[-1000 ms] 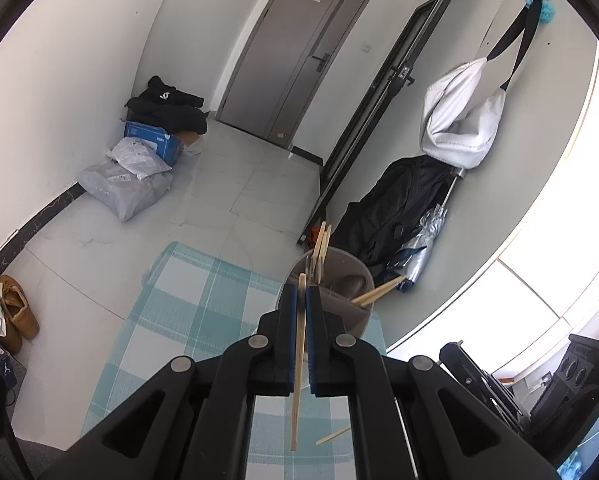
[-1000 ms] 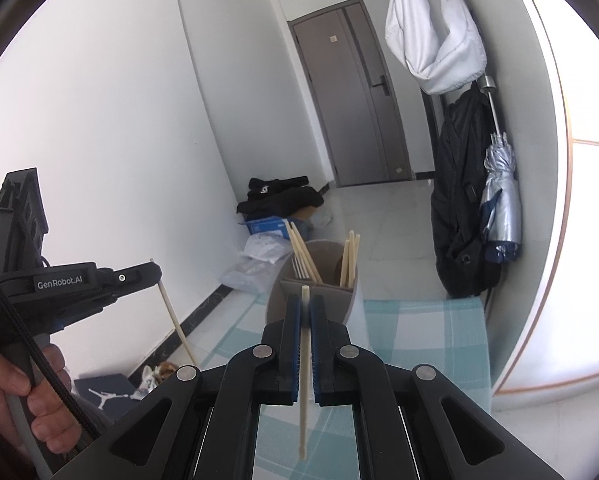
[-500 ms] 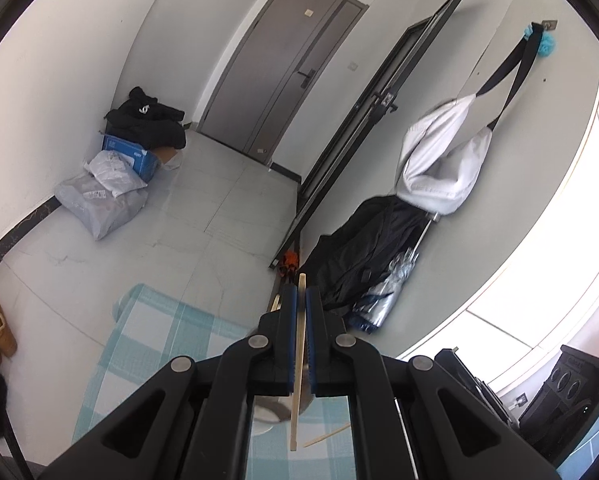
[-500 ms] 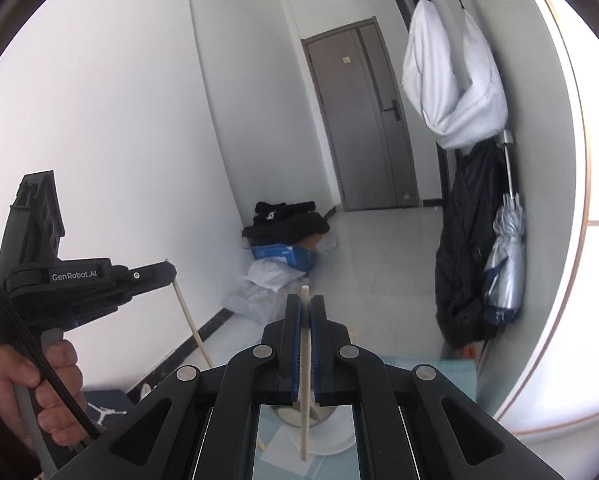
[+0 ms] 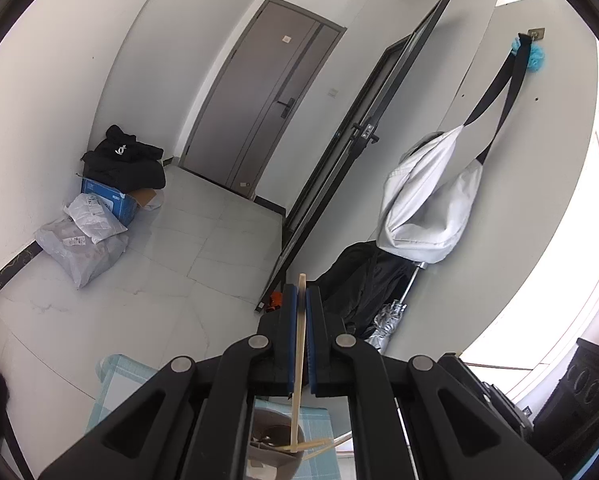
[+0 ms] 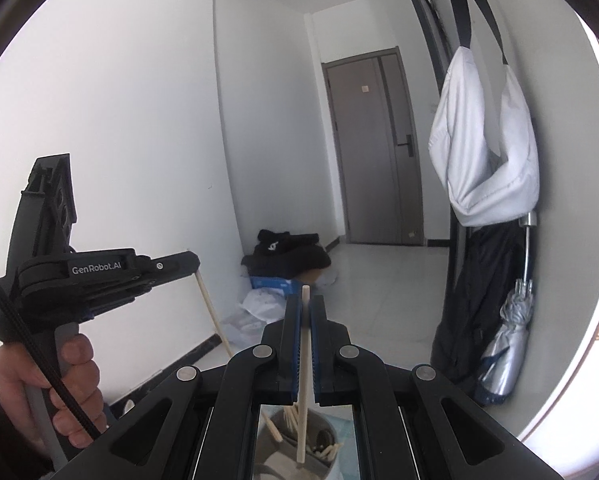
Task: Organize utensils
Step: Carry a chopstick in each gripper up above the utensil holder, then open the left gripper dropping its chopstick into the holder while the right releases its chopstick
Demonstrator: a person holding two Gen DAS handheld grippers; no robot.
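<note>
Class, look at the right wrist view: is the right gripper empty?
No: the right gripper is shut on a chopstick that runs between its blue pads and hangs over the grey cup.

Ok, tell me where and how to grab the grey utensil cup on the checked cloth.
Take the grey cup by its rim wall, coming down from above on the side facing the camera. Its mouth opens upward, and chopsticks lean against the far edge, crowding that side. Both claws are busy, though: the left claw and right claw each clamp one chopstick.
</note>
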